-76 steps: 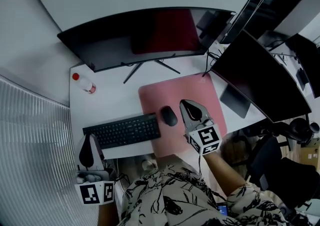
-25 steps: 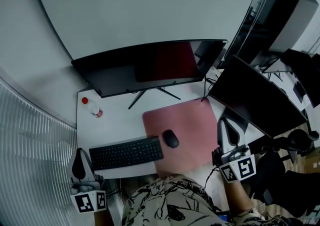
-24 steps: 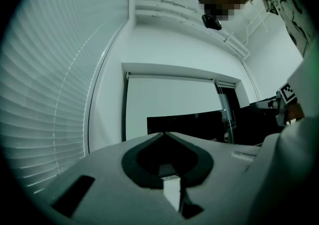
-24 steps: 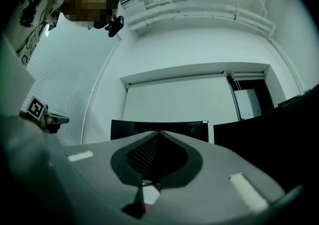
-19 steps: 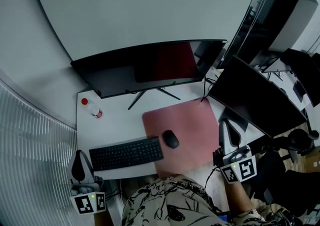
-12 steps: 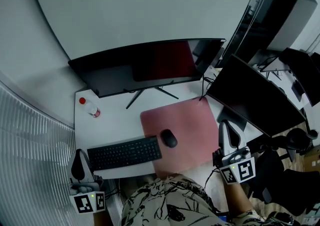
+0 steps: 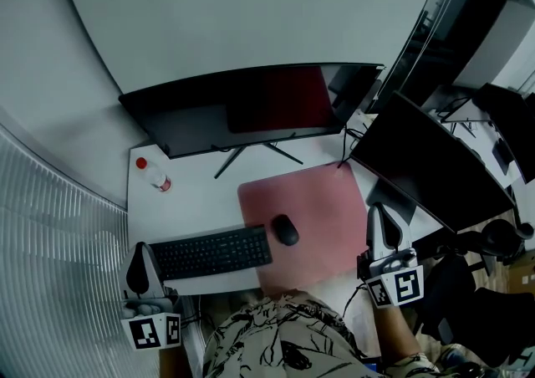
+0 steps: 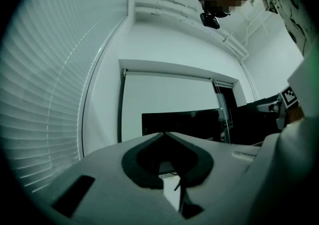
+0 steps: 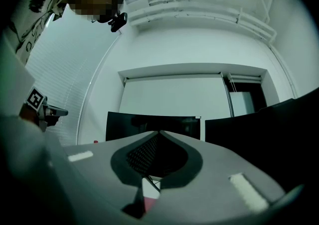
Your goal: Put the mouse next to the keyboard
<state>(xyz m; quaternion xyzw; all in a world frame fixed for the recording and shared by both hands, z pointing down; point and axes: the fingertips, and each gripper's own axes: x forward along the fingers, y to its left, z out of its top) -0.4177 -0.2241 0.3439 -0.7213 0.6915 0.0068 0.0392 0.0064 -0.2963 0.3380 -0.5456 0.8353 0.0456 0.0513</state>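
Note:
A black mouse lies on the pink mat, just right of the black keyboard on the white desk. My left gripper hangs off the desk's near left corner, shut and empty, its tips meeting. Beyond the mat's near right corner my right gripper is also shut with nothing in it, jaws together. Both grippers stand well clear of the mouse.
A wide dark monitor stands at the back of the desk and a second dark screen at the right. A small bottle with a red cap sits at the back left. Office chairs are at the far right.
The right gripper pulled back from beside the mouse to the right of the desk's near edge. Over the last second both grippers barely moved; the mouse stays put.

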